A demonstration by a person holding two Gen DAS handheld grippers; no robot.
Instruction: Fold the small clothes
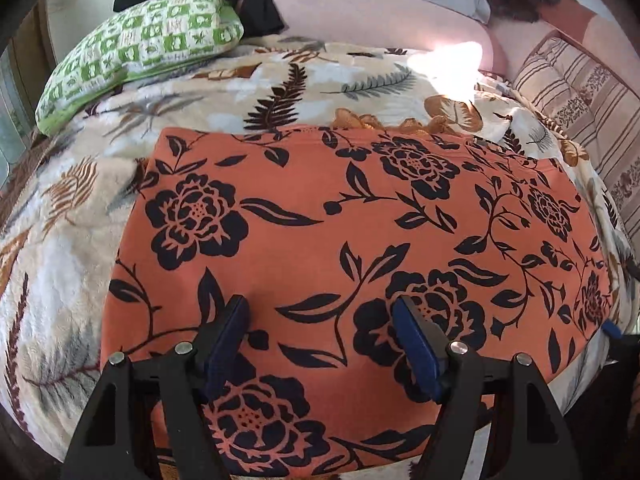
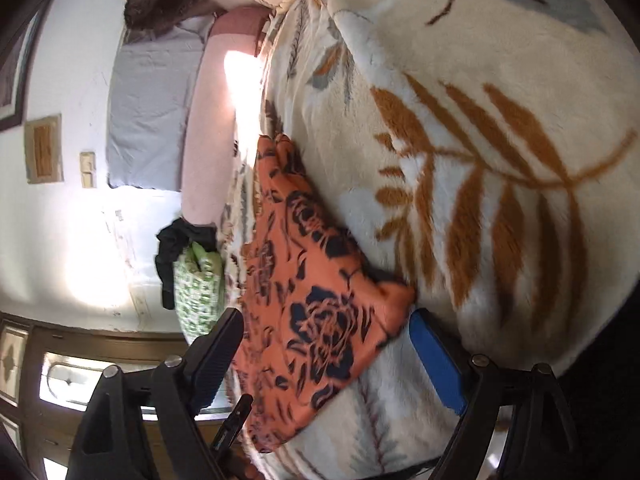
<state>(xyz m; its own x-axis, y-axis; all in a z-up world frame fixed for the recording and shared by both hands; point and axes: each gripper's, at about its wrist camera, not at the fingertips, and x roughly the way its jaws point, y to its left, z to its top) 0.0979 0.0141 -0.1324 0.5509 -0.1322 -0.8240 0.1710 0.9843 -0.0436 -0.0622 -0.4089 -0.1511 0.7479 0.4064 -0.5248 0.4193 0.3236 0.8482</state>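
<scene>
Cream leaf-print blanket covers the bed we work over. From the left wrist, our left claw hangs released above the orange floral garment, which lies spread flat on that blanket; a green patterned pillow sits beyond the garment.

From the right wrist, our right claw stands spread wide, the garment's corner between its fingers, ungripped. We see no containers.
</scene>
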